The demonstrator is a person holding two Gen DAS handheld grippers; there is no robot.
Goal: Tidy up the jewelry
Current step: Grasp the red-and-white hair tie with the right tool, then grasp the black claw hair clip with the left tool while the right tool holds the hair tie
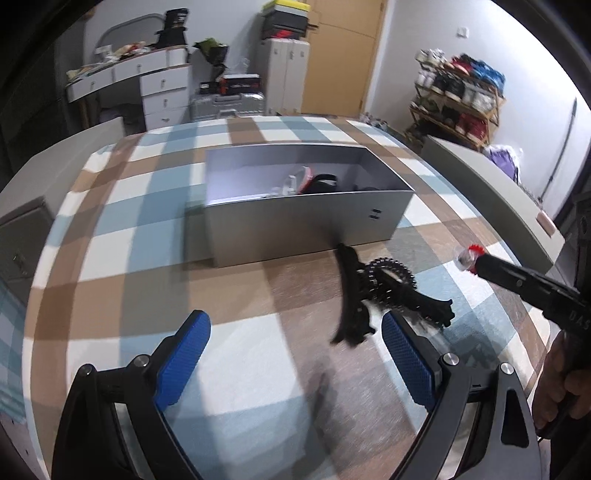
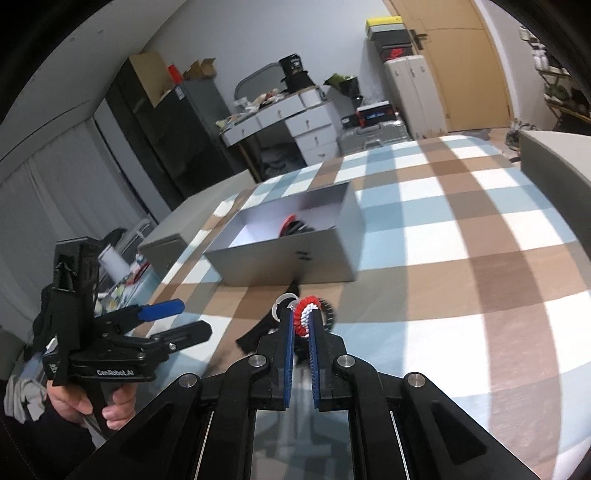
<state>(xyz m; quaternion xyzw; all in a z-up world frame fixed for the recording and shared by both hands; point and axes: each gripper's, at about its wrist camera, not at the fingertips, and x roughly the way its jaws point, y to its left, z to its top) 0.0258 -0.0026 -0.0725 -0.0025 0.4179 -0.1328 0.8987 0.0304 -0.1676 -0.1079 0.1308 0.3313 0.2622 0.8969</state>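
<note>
Now right gripper [image 2: 303, 320] closed on red and white beaded ring [image 2: 304, 317]; left gripper [image 1: 295, 354] wide open, empty, above checked cloth [image 1: 240, 362]; grey box [image 1: 306, 225] behind black jewelry [image 1: 373, 295].

bed cover [image 1: 122, 221]: blue, brown and white squares, spread flat.
desk [image 1: 147, 79]: white, with drawers, by the far wall. small stuff lies on top.
black hat [image 1: 173, 31]: sits on the desk top.
suitcase [image 1: 225, 107]: silver, on the floor by the desk. dark boxes lie on it.
cabinet [image 1: 286, 74]: white and tall, next to the door. boxes are piled on top.
door [image 1: 343, 55]: light wood, closed.
shoe rack [image 1: 458, 99]: wood, by the right wall, full of shoes.
wardrobe [image 2: 162, 125]: dark, left of the desk. a brown box sits on top.
</note>
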